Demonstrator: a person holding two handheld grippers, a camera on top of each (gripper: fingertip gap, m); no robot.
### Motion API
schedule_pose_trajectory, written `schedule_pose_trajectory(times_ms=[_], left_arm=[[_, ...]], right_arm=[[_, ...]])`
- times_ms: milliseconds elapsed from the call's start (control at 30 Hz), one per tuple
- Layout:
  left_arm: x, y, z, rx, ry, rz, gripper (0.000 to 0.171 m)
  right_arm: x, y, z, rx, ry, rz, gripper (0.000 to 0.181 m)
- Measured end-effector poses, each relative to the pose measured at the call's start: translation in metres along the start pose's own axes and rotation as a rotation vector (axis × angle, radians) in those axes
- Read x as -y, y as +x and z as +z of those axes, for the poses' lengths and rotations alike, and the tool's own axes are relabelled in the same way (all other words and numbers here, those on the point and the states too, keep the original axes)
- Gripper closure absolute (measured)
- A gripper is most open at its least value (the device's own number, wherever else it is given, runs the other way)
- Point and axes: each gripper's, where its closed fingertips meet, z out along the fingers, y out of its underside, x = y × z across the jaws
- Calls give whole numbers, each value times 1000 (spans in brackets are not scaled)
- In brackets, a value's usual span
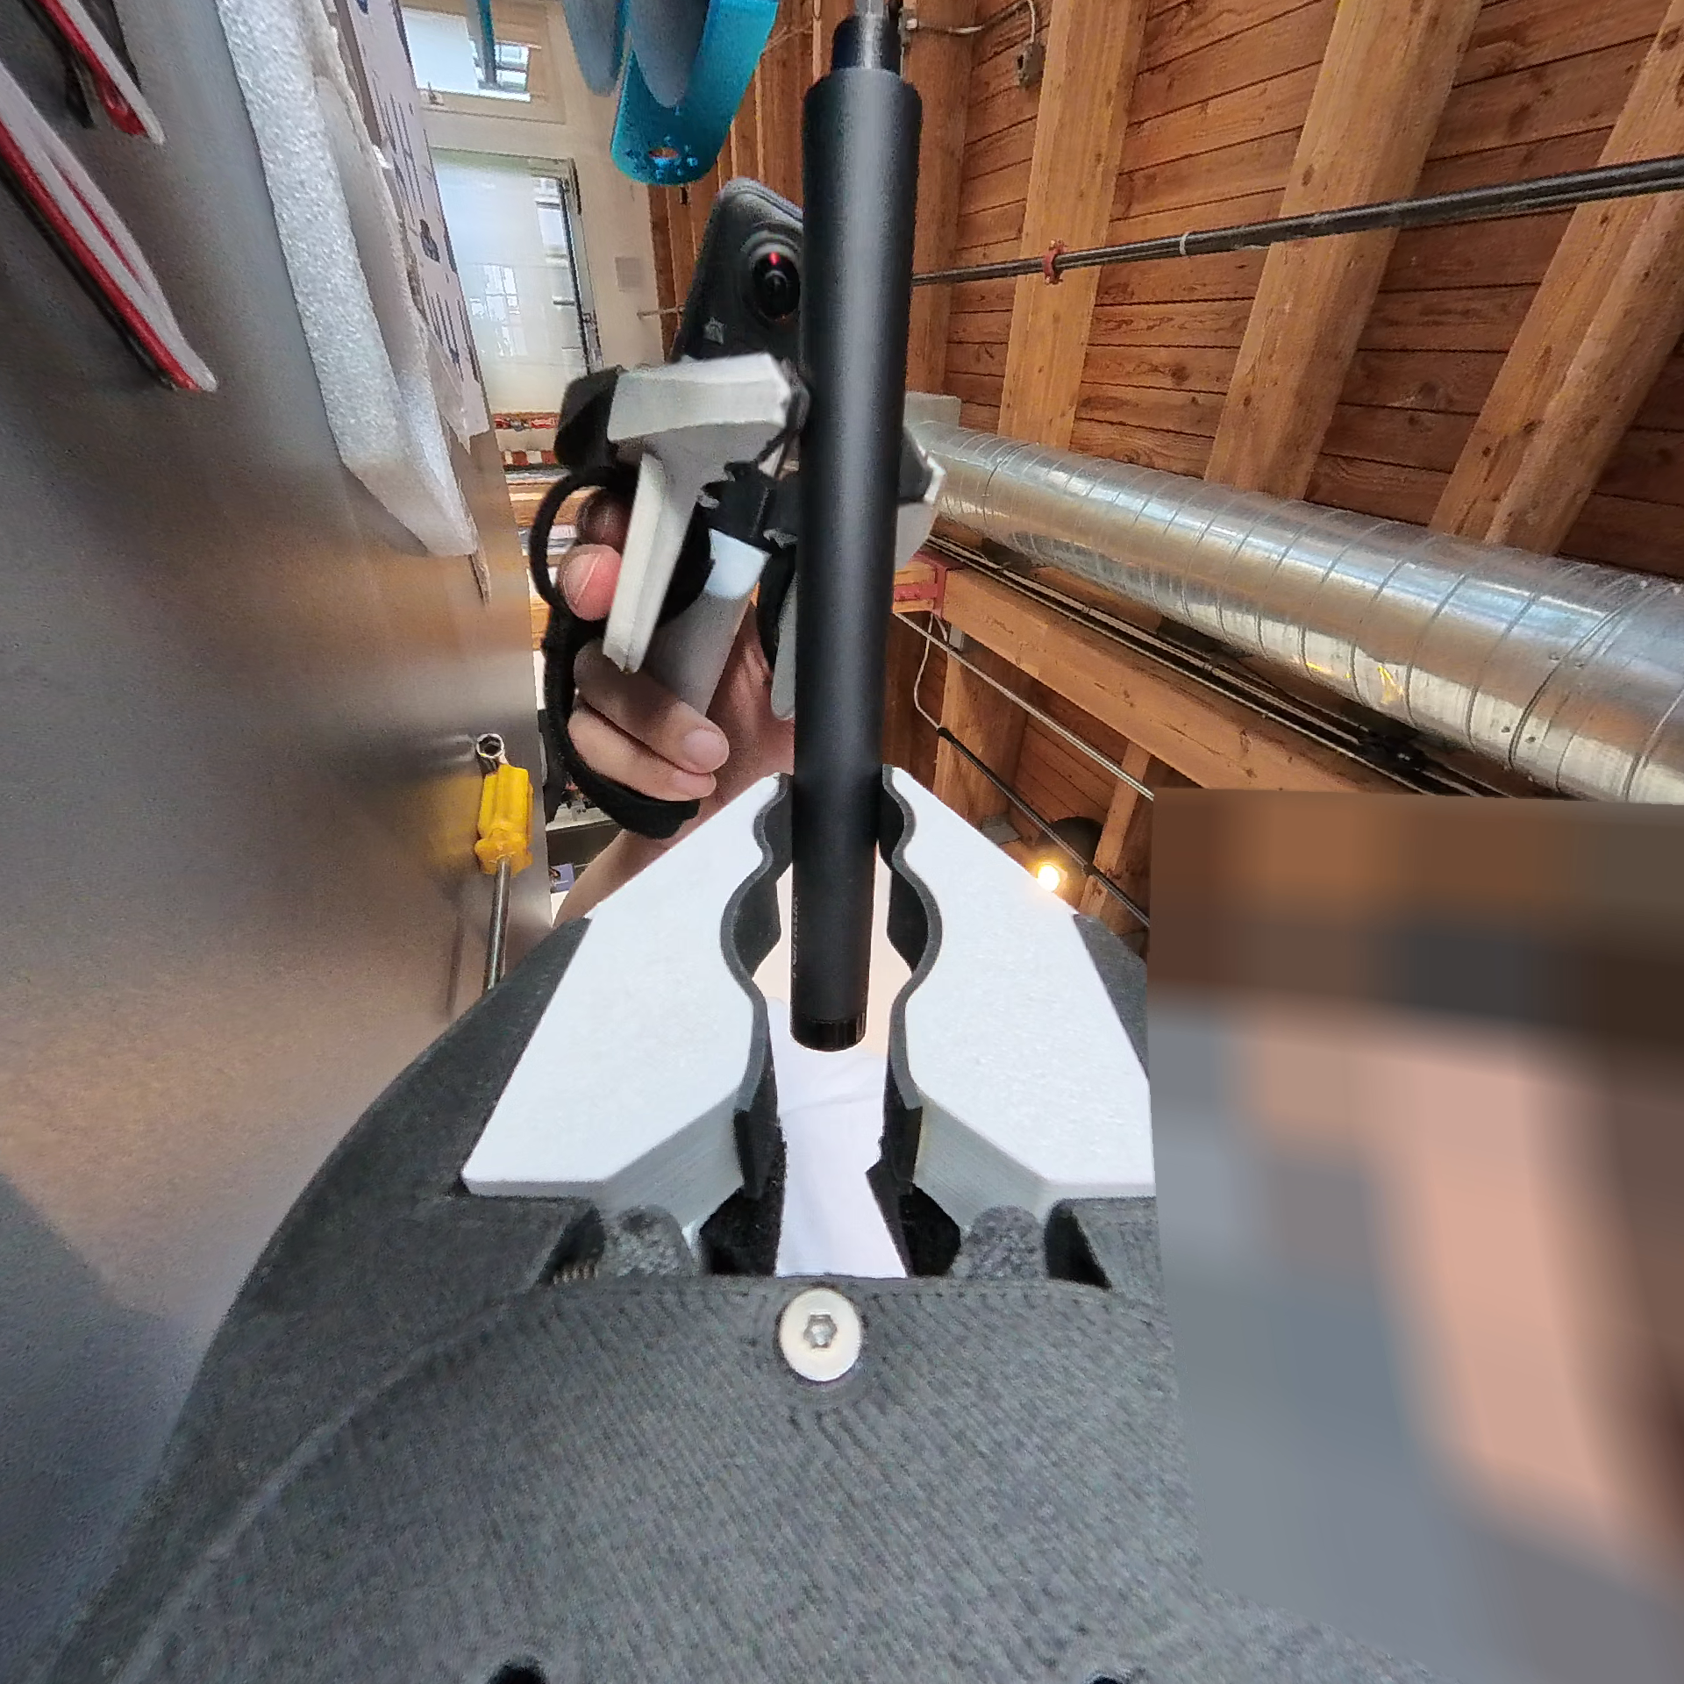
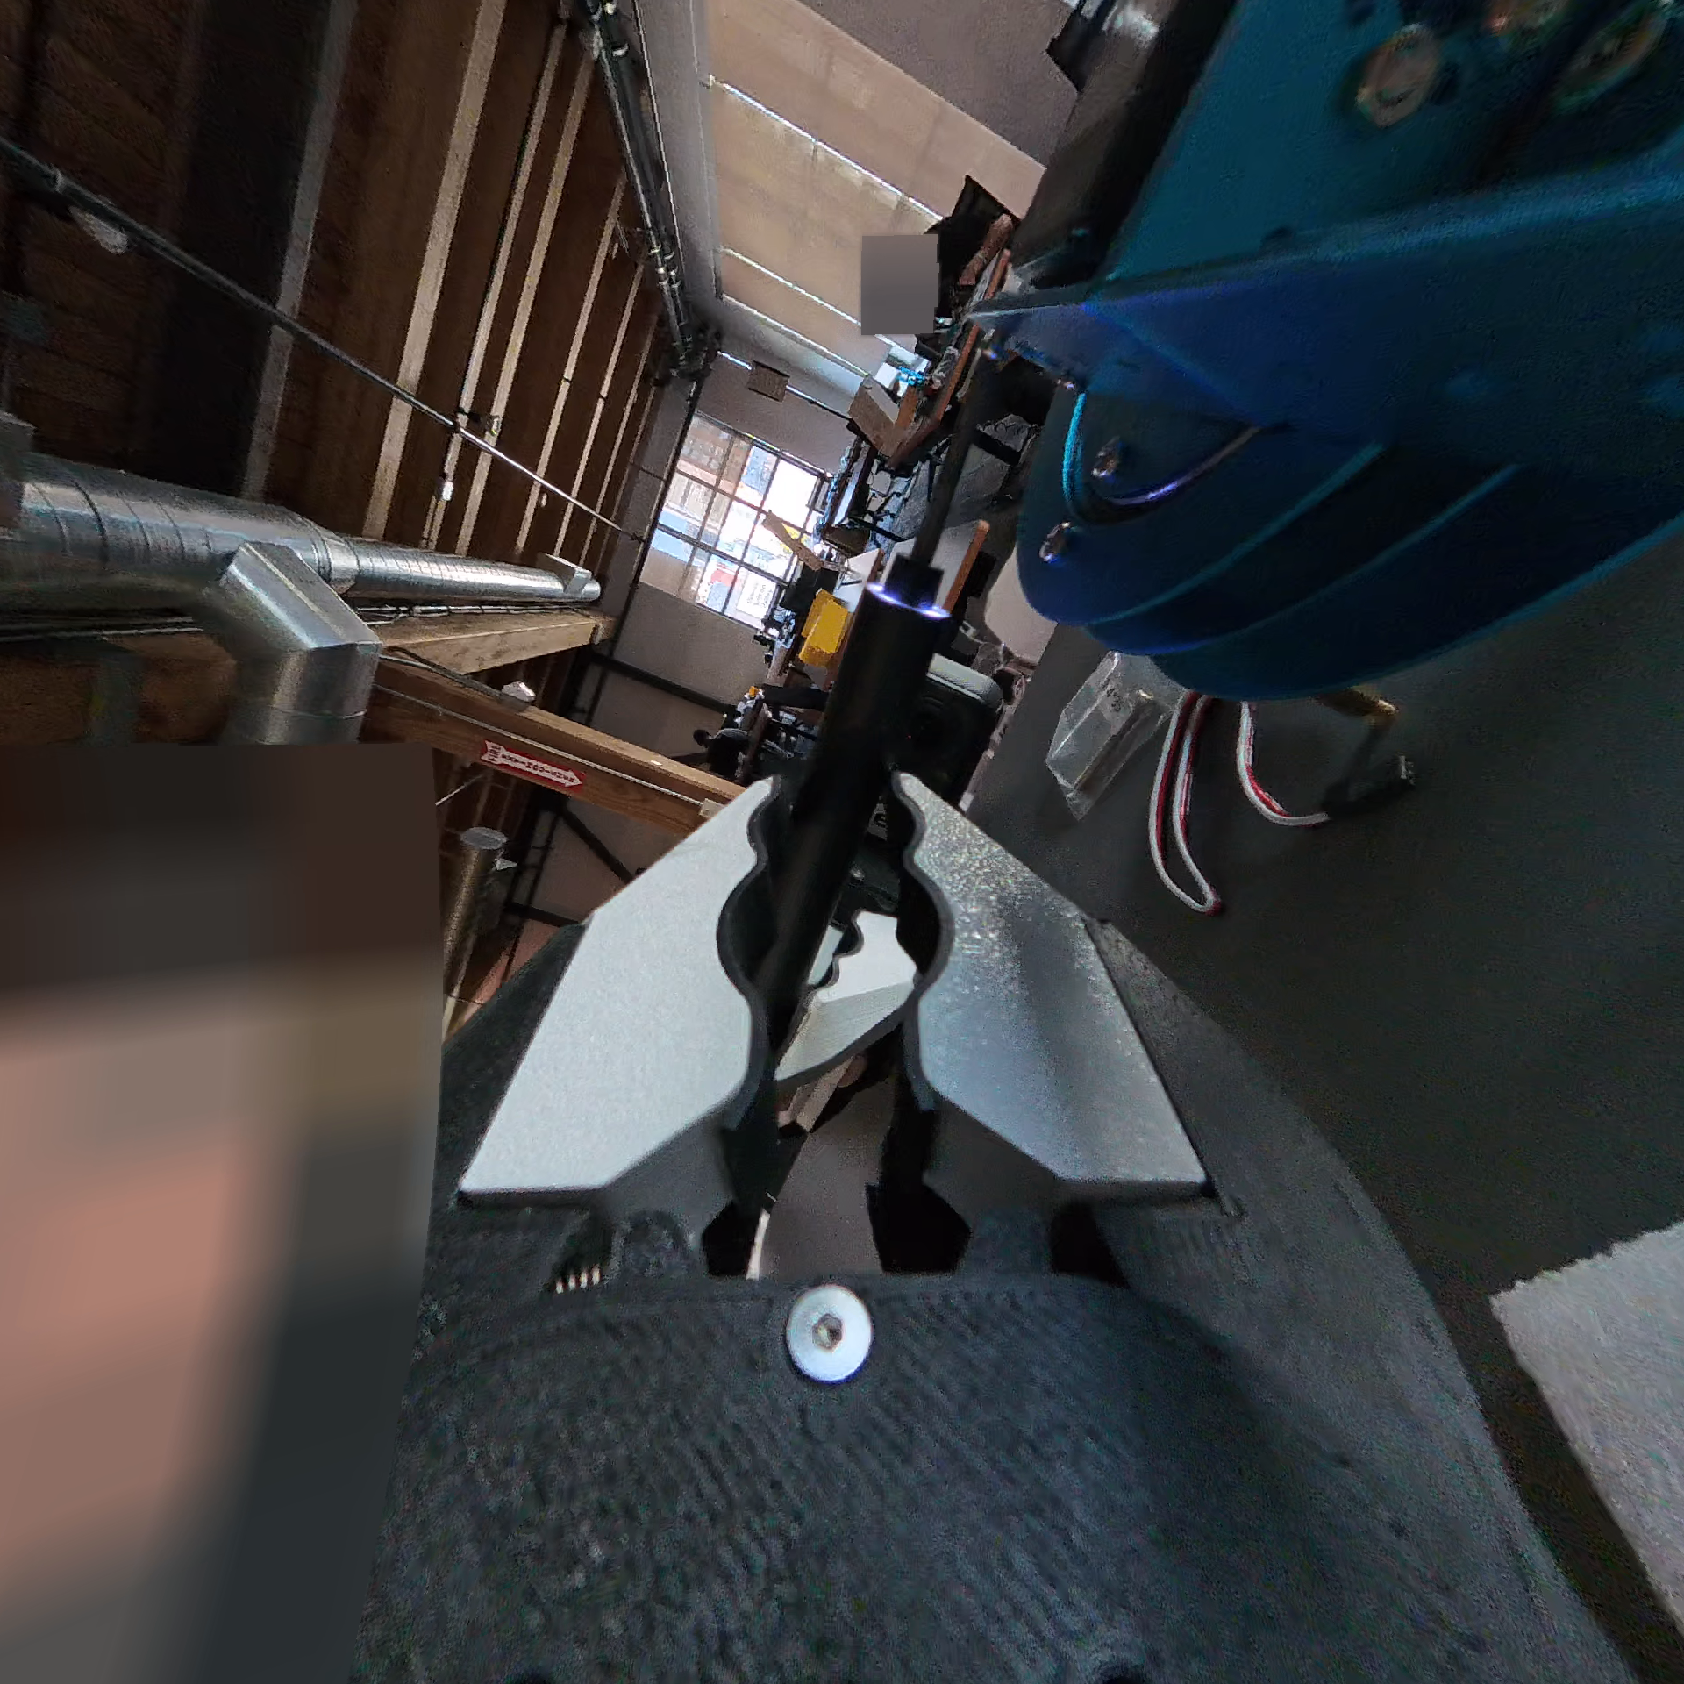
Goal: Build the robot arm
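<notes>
A long black rod (image 1: 852, 456) runs straight up between my left gripper's (image 1: 834, 802) white fingers, which are shut on its lower part. Its bottom end sits just inside the jaws. The right gripper (image 1: 729, 474), held by a hand, clamps the same rod higher up. In the right wrist view my right gripper (image 2: 834, 797) is shut on the black rod (image 2: 875, 674), which slants up toward a blue plastic device (image 2: 1367, 364). The blue device also shows above the rod in the left wrist view (image 1: 679, 91).
A yellow-handled screwdriver (image 1: 501, 820) lies on a grey surface at the left. A silver duct (image 1: 1276, 583) and wooden beams are behind. Red-and-white wires (image 2: 1185, 820), a clear plastic bag (image 2: 1103, 747) and white foam (image 2: 1604, 1367) lie on the dark surface. About 7 cm separates my left fingertips from my right.
</notes>
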Motion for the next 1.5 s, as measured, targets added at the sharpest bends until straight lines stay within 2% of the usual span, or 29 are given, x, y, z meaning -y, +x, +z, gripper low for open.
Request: schedule_pose_trajectory(times_ms=[667,1500], left_arm=[[0,-1,1,2,-8,-16,155],[0,-1,3,0,-13,-22,155]], right_arm=[[3,2,-1,53,59,130,164],[4,2,-2,48,60,98,164]])
